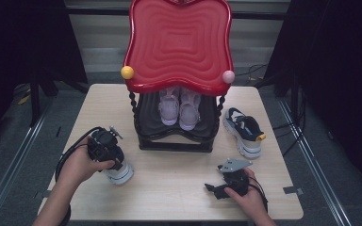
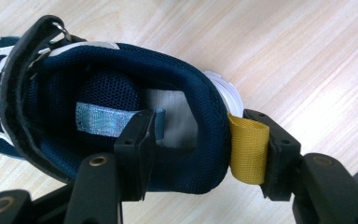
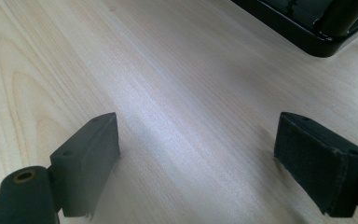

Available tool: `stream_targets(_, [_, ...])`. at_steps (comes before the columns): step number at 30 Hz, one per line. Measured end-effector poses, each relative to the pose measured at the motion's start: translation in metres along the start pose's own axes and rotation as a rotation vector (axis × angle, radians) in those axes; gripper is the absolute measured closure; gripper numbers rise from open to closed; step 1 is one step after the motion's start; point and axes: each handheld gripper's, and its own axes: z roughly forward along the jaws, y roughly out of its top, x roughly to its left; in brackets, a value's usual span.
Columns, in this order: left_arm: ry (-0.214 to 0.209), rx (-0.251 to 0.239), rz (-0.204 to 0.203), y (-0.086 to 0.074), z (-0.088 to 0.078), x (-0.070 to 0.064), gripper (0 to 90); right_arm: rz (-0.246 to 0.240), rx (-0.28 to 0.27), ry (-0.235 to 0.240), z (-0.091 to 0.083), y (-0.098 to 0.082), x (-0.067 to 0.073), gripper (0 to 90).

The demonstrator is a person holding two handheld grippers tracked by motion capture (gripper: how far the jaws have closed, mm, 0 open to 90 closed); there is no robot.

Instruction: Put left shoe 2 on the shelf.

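Note:
A navy and white shoe (image 2: 98,93) lies on the wooden table (image 1: 179,183) at the front left, its white sole (image 1: 121,173) showing under my hand. My left gripper (image 2: 200,140) is shut on its heel: one jaw is inside the opening, the other outside against the yellow pull loop (image 2: 248,147). In the high view the left gripper (image 1: 106,149) points down onto the shoe. The matching shoe (image 1: 245,129) stands at the right of the rack. My right gripper (image 3: 196,154) is open over bare wood, low near the front edge (image 1: 219,187).
A black shoe rack (image 1: 176,127) with a red wavy top tray (image 1: 179,42) stands at the table's far middle. A pale pink pair of shoes (image 1: 179,107) sits on its lower shelf. The rack's base corner (image 3: 317,32) lies ahead of the right gripper.

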Motion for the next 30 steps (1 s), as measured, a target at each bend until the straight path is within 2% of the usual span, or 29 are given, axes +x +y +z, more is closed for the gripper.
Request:
stream_targets(3, [-0.008, 0.013, 0.006, 0.002, 0.001, 0.001, 45.4, 0.001, -0.001, 0.000, 0.000, 0.000, 0.000, 13.5])
stream_targets(4, [-0.015, 0.021, -0.003, 0.003, 0.001, 0.001, 45.4, 0.000, -0.002, 0.001, 0.000, 0.000, 0.000, 13.5])
stream_targets(7, [0.003, 0.037, 0.005, 0.005, 0.001, 0.000, 45.6, 0.000, -0.002, 0.001, 0.000, 0.000, 0.000, 13.5])
stream_targets(8, [-0.002, 0.043, 0.009, 0.005, 0.002, 0.000, 46.0, 0.000, -0.002, 0.001, 0.000, 0.000, 0.000, 13.5])
stream_targets(9, [-0.025, 0.064, 0.024, 0.007, 0.004, -0.001, 46.7, 0.000, -0.001, 0.001, 0.000, 0.000, 0.000, 13.5])
stream_targets(13, [-0.032, 0.102, 0.030, 0.010, 0.009, -0.002, 47.0, 0.000, 0.000, 0.000, 0.000, 0.000, 0.000, 13.5])
stream_targets(15, [-0.033, 0.102, 0.022, 0.011, 0.010, -0.003, 47.5, 0.000, 0.000, 0.000, 0.000, 0.000, 0.000, 13.5])
stream_targets(17, [-0.042, 0.124, 0.032, 0.013, 0.012, -0.003, 48.5, 0.000, 0.000, 0.000, 0.000, 0.000, 0.000, 13.5])
stream_targets(23, [-0.050, 0.139, 0.039, 0.015, 0.017, -0.002, 50.7, 0.000, 0.000, 0.000, 0.000, 0.000, 0.000, 13.5])
stream_targets(24, [-0.050, 0.135, 0.023, 0.015, 0.018, -0.003, 51.5, 0.000, 0.000, 0.000, 0.000, 0.000, 0.000, 13.5])
stream_targets(25, [-0.052, 0.147, 0.041, 0.016, 0.018, -0.002, 51.8, 0.000, 0.000, 0.000, 0.000, 0.000, 0.000, 13.5])
stream_targets(28, [-0.052, 0.148, 0.046, 0.017, 0.020, -0.003, 52.6, 0.000, 0.000, 0.000, 0.000, 0.000, 0.000, 13.5])
stream_targets(29, [-0.048, 0.141, 0.031, 0.017, 0.021, -0.004, 53.2, 0.000, 0.000, 0.000, 0.000, 0.000, 0.000, 13.5])
stream_targets(30, [-0.049, 0.152, 0.045, 0.017, 0.021, -0.004, 53.5, 0.000, 0.000, 0.000, 0.000, 0.000, 0.000, 13.5])
